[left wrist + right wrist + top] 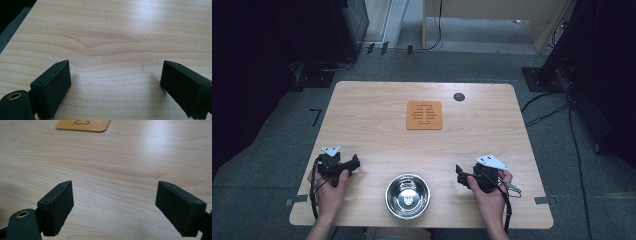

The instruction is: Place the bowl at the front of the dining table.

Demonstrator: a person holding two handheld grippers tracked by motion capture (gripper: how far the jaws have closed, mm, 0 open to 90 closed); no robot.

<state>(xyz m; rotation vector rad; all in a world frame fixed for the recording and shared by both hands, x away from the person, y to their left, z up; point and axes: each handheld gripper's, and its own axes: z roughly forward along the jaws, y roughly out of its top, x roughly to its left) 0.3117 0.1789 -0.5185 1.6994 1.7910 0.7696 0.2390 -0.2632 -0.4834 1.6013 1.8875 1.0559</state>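
A shiny steel bowl (407, 195) stands near the table's front edge, between the two hands. A brown wooden coaster (424, 115) with cut-out slots lies flat in the middle of the table, and its near edge shows as the coaster (83, 125) in the right gripper view. To the bowl's left, low over the wood, sits my left gripper (355, 164), open; its jaws stand wide apart over bare table, gripper (115, 87). My right gripper (460, 175) is to the bowl's right, also open with nothing between its jaws, gripper (115, 207).
A small dark round grommet (459, 96) sits in the light wooden table (492, 130) near its back right. Beyond the table are grey carpet, cables (547, 107) at the right, dark equipment stands and a wooden cabinet at the back.
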